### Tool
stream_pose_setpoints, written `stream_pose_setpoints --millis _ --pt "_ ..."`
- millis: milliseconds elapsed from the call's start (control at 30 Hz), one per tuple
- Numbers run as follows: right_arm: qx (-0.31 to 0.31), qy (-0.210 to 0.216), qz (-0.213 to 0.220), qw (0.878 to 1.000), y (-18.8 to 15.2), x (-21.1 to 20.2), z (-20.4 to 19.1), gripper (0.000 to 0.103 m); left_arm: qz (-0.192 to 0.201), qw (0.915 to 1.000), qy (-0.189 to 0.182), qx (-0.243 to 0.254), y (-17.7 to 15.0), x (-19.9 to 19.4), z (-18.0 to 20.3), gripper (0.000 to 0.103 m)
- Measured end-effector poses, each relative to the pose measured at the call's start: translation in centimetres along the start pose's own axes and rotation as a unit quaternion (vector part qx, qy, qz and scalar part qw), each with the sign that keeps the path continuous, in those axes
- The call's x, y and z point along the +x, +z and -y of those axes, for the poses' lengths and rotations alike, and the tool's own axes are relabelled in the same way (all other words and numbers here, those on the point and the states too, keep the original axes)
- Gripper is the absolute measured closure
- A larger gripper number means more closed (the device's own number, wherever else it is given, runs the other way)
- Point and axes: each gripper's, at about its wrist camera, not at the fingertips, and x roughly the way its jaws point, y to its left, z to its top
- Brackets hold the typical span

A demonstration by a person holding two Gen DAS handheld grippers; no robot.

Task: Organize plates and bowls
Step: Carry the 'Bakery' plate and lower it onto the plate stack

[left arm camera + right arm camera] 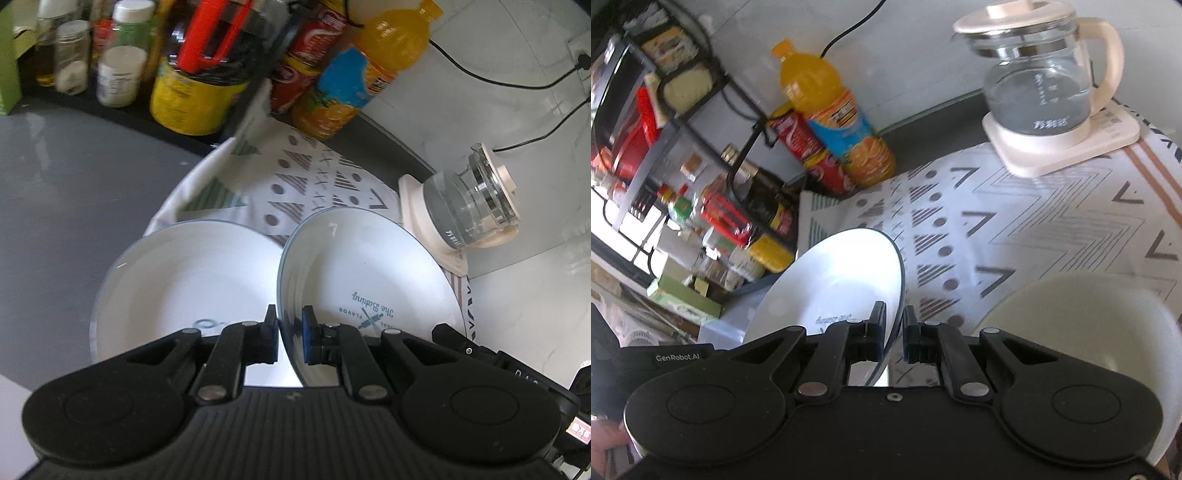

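Note:
In the left wrist view my left gripper [290, 334] is shut on the near rim of a white plate [369, 266] printed "The Baking". That plate tilts up to the right. A second white plate [177, 288] lies just left of it, partly under the left finger. In the right wrist view my right gripper [894, 332] is shut on the rim of a white printed plate [834, 280], which tilts up and away to the left. I cannot tell whether it is the same plate. A cream bowl [1089, 325] sits low on the right.
A patterned cloth [1015, 229] covers the counter. On it at the back stands a glass kettle [1041, 85] on a cream base. An orange juice bottle [834, 114] and red cans [812, 155] stand by the wall. A black rack [701, 184] of jars and bottles fills the left.

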Motion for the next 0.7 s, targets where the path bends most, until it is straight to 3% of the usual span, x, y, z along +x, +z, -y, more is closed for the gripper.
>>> stream_pose_setpoints --millis 700 --pt "-0.025 -0.032 -0.056 0.998 -7.1 2.4 -4.4 0.093 -0.016 0.999 0.027 -0.031 -3.5 -1.9 -7.7 0.093"
